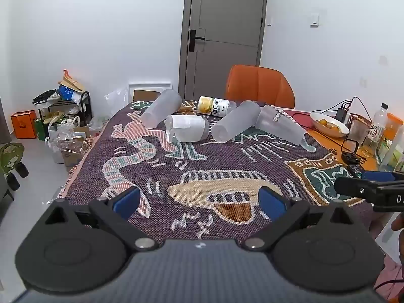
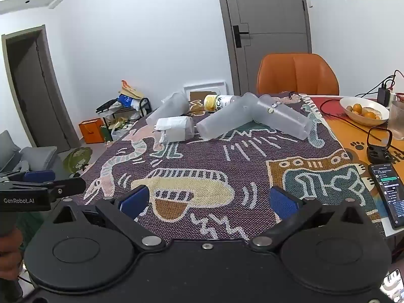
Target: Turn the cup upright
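Three frosted plastic cups lie on their sides at the far end of the patterned cloth: a left cup (image 1: 161,112) (image 2: 169,109), a middle cup (image 1: 236,121) (image 2: 227,117) and a right cup (image 1: 280,123) (image 2: 284,118). A white-labelled jar (image 1: 188,127) (image 2: 175,128) and a lemon drink bottle (image 1: 216,106) (image 2: 218,102) also lie among them. My left gripper (image 1: 199,200) is open and empty above the near cloth. My right gripper (image 2: 207,203) is open and empty, level with it to the right. Each gripper shows at the other view's edge.
An orange chair (image 1: 260,85) stands behind the table. On the table's right are a bowl of oranges (image 2: 363,111), a glass (image 2: 397,120), an earbud case (image 2: 378,149), a phone (image 2: 387,192), cables and bottles (image 1: 376,131). Boxes and bags (image 1: 60,116) clutter the floor at left.
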The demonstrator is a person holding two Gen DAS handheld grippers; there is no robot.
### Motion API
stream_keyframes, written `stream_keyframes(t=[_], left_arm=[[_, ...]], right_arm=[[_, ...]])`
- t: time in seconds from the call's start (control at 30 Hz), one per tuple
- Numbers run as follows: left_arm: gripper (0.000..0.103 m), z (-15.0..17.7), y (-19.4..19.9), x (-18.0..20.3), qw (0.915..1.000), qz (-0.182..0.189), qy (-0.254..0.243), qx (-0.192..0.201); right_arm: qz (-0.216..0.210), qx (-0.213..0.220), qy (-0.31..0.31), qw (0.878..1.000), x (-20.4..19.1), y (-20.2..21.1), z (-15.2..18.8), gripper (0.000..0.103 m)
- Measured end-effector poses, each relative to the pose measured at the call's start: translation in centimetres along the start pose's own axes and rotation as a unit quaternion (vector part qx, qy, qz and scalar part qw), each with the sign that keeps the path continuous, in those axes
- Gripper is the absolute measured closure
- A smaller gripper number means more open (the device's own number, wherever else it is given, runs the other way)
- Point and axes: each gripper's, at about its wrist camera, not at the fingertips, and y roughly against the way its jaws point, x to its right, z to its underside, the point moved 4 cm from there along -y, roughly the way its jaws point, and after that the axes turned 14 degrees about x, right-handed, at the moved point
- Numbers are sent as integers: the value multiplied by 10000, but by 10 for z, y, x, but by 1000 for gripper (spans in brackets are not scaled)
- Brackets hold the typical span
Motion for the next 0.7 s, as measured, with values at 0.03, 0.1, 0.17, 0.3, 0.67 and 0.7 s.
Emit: stream_keyframes(t=[0.03, 0.1, 0.17, 0.3, 0.67, 0.7], left_arm=[[4, 0, 0, 0, 10000, 6, 11, -3], [4, 1, 0, 2, 10000, 17, 8, -12], [4, 0, 0, 1, 10000, 31, 66, -32], [4, -1, -1, 0, 10000, 28, 76, -18], [4, -2, 3, 0, 9999, 33, 114, -24], [4, -2, 3, 0, 9999, 31, 115, -24]], right_arm=[[-7, 8, 14, 10000, 0, 0, 0, 0], [-9, 13, 39, 10000, -1, -2, -1, 0], [-23, 120, 77, 9999, 0, 0, 0, 0], [-38, 97, 34, 9999, -1, 2, -1, 0], [-29, 57, 42, 10000, -2, 1, -1, 0], [-24, 55, 37, 10000, -1, 0, -1, 0]])
